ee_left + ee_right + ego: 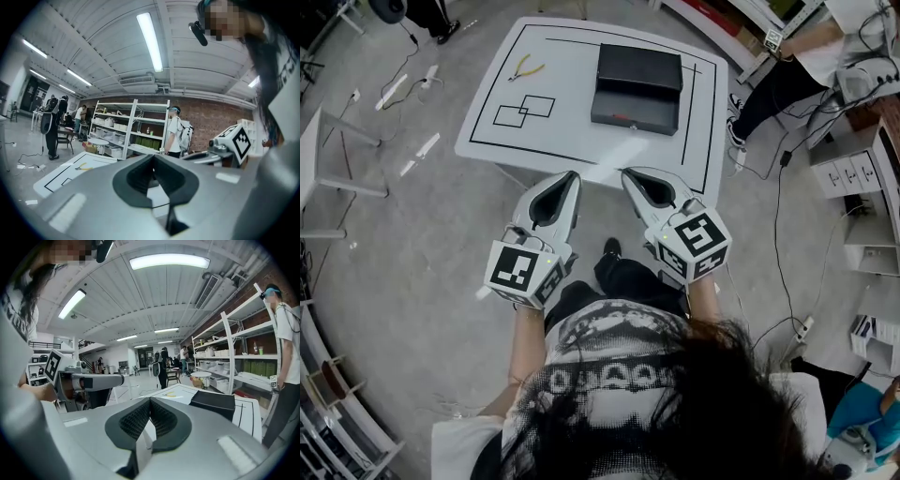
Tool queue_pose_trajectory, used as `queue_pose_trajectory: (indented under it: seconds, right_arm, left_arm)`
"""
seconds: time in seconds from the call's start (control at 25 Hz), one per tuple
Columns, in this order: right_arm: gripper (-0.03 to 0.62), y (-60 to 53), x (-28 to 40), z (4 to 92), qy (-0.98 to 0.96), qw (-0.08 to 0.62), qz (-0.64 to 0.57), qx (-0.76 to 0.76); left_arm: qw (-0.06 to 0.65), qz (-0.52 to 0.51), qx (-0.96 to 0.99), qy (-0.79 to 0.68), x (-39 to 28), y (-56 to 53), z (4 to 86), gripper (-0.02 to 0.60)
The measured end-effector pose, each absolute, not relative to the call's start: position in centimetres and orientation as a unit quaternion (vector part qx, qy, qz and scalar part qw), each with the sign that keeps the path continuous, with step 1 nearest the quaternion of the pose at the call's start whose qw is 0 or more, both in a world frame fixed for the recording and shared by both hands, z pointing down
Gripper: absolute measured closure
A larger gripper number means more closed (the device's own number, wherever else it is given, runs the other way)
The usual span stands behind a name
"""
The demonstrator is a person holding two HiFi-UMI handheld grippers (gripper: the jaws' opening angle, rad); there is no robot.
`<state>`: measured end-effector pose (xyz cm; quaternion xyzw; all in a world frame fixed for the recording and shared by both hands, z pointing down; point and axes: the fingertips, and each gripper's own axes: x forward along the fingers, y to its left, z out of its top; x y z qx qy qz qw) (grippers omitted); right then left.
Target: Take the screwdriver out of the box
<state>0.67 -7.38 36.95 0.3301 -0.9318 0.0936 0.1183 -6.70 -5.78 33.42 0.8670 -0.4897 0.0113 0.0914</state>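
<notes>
One white table (572,131) marked with black lines carries a black box (637,89) towards its far side; the screwdriver itself cannot be made out. At the near edge the left gripper (572,175) and right gripper (628,172) hover side by side, both jaw pairs pressed together on nothing. Yellow-handled pliers (526,67) lie near the far left corner.

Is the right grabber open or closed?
Closed. In the right gripper view, the right gripper has its jaws touching at the tip, and nothing is held between them.
</notes>
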Motion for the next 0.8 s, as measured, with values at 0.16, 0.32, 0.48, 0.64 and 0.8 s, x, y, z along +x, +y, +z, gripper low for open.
queue_pose_trajectory:
  seconds: [0.16,0.32,0.48,0.64,0.8]
  right_arm:
    - [0.597,-10.0,2.0,37.7,-0.932,0.116,0.101,0.328]
    - [0.597,-12.0,3.0,38.3,-0.933,0.112,0.109,0.323]
    - [0.597,-13.5,3.3,38.6,-0.938,0.107,0.108,0.313]
    - [0.597,-14.2,3.3,38.8,-0.942,0.104,0.107,0.302]
    - [0.597,-14.2,2.8,38.7,-0.946,0.103,0.105,0.29]
  left_arm:
    - [0.091,0.019,0.866,-0.492,-5.4,-8.3,33.9,0.581]
    - [0.096,0.033,0.859,-0.502,-4.5,-10.1,34.2,0.581]
    - [0.1,0.044,0.849,-0.517,-4.1,-11.4,34.5,0.581]
    - [0.082,0.04,0.854,-0.512,-3.5,-11.6,34.6,0.581]
    - [0.081,0.043,0.849,-0.52,-3.6,-11.5,34.4,0.581]
